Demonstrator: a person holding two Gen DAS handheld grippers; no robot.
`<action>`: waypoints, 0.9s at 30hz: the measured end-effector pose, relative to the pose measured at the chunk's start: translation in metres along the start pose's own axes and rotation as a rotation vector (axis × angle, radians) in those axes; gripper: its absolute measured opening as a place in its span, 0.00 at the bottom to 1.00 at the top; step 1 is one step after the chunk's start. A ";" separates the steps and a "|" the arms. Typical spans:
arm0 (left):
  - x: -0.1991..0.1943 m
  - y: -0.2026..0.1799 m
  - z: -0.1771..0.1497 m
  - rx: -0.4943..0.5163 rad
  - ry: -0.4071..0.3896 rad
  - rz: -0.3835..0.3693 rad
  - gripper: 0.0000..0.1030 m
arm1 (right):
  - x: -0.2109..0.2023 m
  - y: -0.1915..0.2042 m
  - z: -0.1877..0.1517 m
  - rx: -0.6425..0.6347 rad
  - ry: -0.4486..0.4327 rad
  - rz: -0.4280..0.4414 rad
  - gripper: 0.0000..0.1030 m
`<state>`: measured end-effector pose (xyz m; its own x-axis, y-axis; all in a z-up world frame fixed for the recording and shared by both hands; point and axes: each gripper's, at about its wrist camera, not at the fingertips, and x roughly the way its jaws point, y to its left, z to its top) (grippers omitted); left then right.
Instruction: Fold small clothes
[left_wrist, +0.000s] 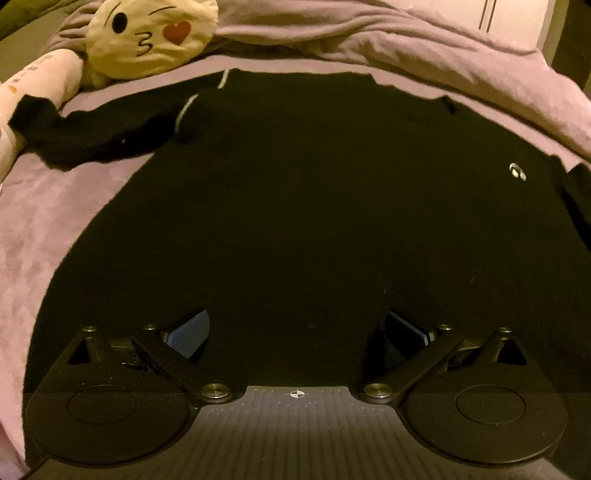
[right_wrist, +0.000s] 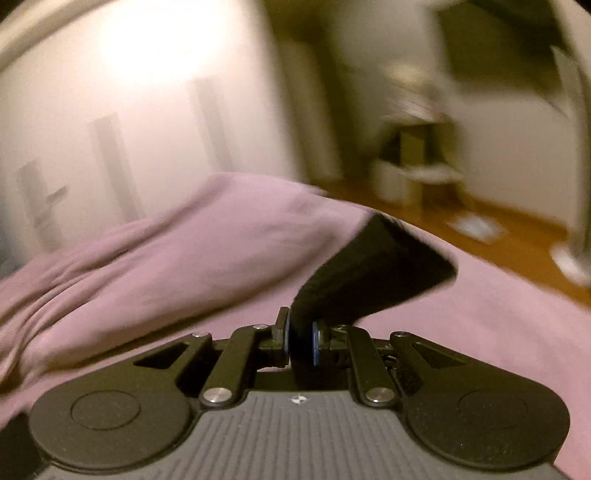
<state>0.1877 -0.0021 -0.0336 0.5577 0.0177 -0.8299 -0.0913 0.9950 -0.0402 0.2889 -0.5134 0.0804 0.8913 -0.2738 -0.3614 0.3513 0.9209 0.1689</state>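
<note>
A black long-sleeved top (left_wrist: 295, 192) lies spread flat on the pink bed cover (left_wrist: 55, 229), one sleeve (left_wrist: 92, 136) stretched out to the far left. My left gripper (left_wrist: 297, 332) hovers low over its near part, jaws wide apart, blue pads (left_wrist: 188, 334) showing, nothing between them. In the right wrist view my right gripper (right_wrist: 300, 341) is shut on a black sleeve end (right_wrist: 373, 262), which sticks up and forward from the pads above the bed cover (right_wrist: 184, 258). That view is blurred by motion.
A yellow emoji cushion (left_wrist: 151, 35) and a pale printed pillow (left_wrist: 44, 81) lie at the far left. A bunched pink duvet (left_wrist: 424, 48) runs along the far side. Beyond the bed edge are a wooden floor (right_wrist: 480, 240), a white wardrobe (right_wrist: 110, 110) and boxes (right_wrist: 410, 166).
</note>
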 end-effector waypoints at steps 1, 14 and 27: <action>-0.003 0.002 0.002 -0.007 -0.006 -0.007 1.00 | -0.006 0.028 -0.003 -0.050 -0.003 0.061 0.10; -0.004 0.023 0.025 -0.129 0.031 -0.158 1.00 | -0.045 0.211 -0.143 -0.226 0.195 0.406 0.28; 0.089 -0.069 0.102 -0.253 0.128 -0.407 1.00 | -0.039 0.036 -0.146 0.290 0.211 0.190 0.36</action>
<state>0.3275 -0.0588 -0.0484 0.4850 -0.3951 -0.7802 -0.0934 0.8636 -0.4954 0.2250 -0.4288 -0.0331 0.8803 -0.0157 -0.4742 0.2795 0.8248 0.4915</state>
